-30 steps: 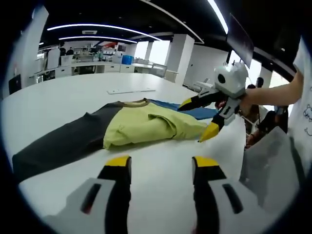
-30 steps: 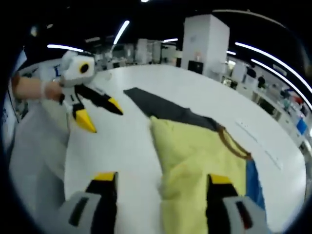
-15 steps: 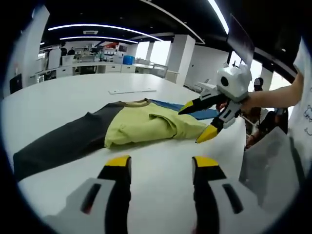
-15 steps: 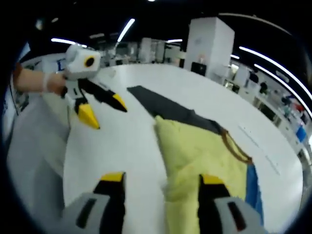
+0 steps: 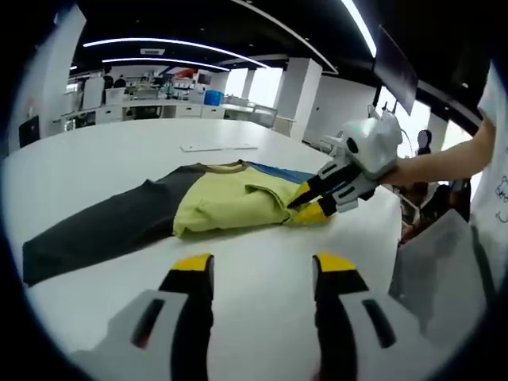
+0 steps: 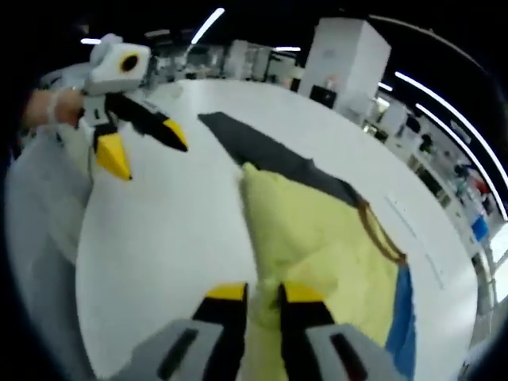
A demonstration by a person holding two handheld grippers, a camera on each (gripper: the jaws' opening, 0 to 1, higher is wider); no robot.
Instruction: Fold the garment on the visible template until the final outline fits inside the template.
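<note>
Right gripper view, garment: yellow-green and dark grey cloth garment (image 6: 317, 238) with brown neckline, lying flat on round white table (image 6: 159, 230), partly folded, yellow half doubled over.
Template: blue flat sheet (image 6: 403, 317) under the garment's far side, showing past the yellow edge.
Dark sleeve: long grey part (image 5: 95, 234) stretched out across the table, well outside the blue sheet.
Right gripper (image 6: 258, 294): jaws nearly closed on the yellow hem at the garment's near corner; pinch looks shallow.
Left gripper (image 5: 258, 266): jaws spread wide, holding nothing, above bare table just short of the garment.
Risk, slip: thin bite on the hem, likely to pull free on lifting.
Risk, drag: one-corner pull likely to shift the whole garment off the template.
Risk, outline: grey part unfolded, so final shape too long.
</note>
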